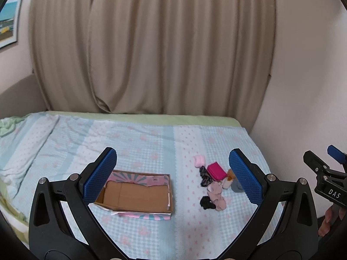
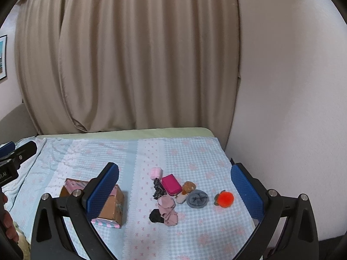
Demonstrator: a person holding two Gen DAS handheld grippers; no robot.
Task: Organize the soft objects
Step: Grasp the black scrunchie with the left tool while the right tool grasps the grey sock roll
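Observation:
An open cardboard box (image 1: 138,195) with pink and teal flaps lies on the bed; it also shows in the right wrist view (image 2: 112,203). A pile of soft items lies to its right: a pale pink puff (image 2: 156,172), a magenta pouch (image 2: 171,185), a dusty pink cloth (image 2: 167,210), a black scrunchie (image 2: 155,215), a grey rolled cloth (image 2: 197,199), a small brown plush (image 2: 188,187) and an orange pompom (image 2: 225,199). My left gripper (image 1: 173,175) is open and empty above the bed. My right gripper (image 2: 174,189) is open and empty, held above the pile.
The bed has a light blue checked cover (image 1: 151,143) with pink flowers. A beige curtain (image 1: 151,43) hangs behind it and a white wall (image 2: 292,108) bounds the right side. A crumpled green cloth (image 1: 7,125) lies at the far left.

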